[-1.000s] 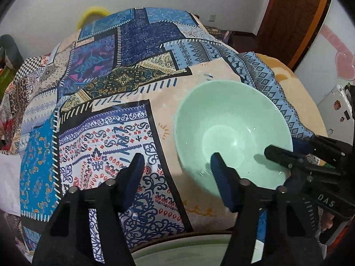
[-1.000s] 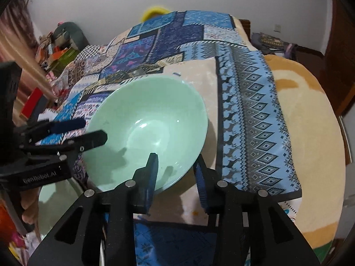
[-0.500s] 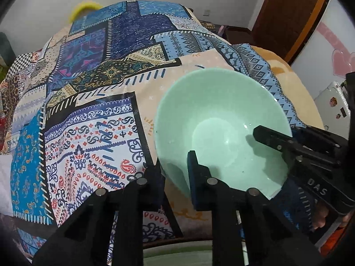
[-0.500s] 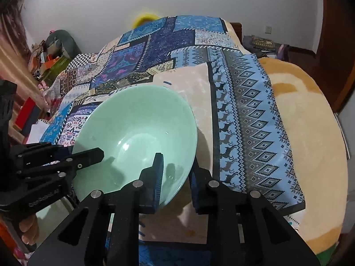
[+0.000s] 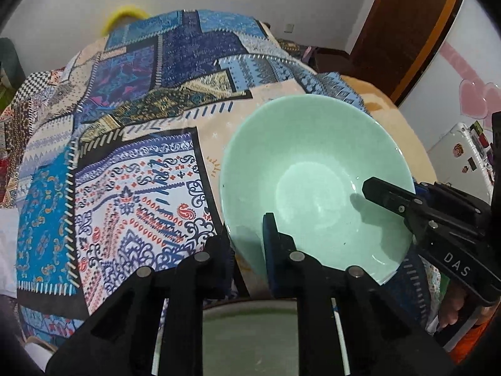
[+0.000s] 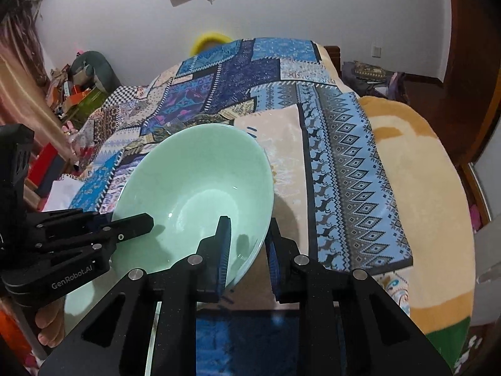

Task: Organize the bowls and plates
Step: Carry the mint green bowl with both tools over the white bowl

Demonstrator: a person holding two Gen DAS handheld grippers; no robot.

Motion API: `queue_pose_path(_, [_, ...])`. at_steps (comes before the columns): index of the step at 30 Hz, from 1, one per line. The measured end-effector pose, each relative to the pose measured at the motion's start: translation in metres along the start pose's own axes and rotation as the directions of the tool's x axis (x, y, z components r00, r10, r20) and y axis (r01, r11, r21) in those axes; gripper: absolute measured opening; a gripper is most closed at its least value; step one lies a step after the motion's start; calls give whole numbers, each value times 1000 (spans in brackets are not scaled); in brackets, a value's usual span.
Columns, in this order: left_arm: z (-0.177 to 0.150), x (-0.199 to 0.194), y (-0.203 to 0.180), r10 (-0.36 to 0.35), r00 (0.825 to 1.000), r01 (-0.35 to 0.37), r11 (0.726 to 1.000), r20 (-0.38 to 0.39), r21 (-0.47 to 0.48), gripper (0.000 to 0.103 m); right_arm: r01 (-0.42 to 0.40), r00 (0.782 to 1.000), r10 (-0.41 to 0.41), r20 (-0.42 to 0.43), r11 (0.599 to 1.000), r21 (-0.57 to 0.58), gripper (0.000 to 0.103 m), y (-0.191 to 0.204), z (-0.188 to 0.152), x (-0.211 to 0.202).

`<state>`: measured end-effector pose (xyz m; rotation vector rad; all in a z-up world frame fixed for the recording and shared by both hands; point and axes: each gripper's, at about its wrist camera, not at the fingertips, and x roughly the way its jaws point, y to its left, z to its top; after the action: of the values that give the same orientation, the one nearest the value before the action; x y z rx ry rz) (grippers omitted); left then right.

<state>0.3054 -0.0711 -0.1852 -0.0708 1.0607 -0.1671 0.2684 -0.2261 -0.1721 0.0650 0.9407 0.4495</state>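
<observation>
A pale green bowl [image 5: 313, 185] is held up, tilted, above the patterned bedspread [image 5: 131, 169]. My left gripper [image 5: 249, 244] is shut on its near left rim. My right gripper [image 6: 247, 244] is shut on the bowl's near right rim [image 6: 200, 194]. Each gripper shows in the other's view, the right gripper [image 5: 407, 200] from the left wrist and the left gripper [image 6: 125, 224] from the right wrist. A second pale green dish [image 5: 250, 338] lies below the grippers, mostly hidden; in the right wrist view its rim [image 6: 90, 307] shows at lower left.
The bed fills the scene, with an orange plush blanket [image 6: 432, 194] along its right side. A yellow object [image 6: 209, 39] sits at the far end by the wall. Cluttered boxes [image 6: 78, 94] stand at the left. A brown door [image 5: 404, 25] is at the right.
My left gripper went from open beside the bowl to shut on its rim. Both grippers have raised and tilted the bowl off the bedspread.
</observation>
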Motion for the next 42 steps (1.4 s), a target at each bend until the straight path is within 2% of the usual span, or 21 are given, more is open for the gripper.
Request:
queue_pose_path(9, [-8,-41,0,-17,999,17,1000,46,-5,16,-10,999,10,35,1000,-6,20,15,-2,-24])
queue_pose_path(26, [-46,-117,8,-7,993,8,1000,119,-11,16,-18,996,22,85,998,-54,20,62,-18,-63])
queue_pose_path(42, [-99,-174,53,18,985,-4,997,170,-78,16,-53,994,65,91,990,-128,20,125,-35,-75])
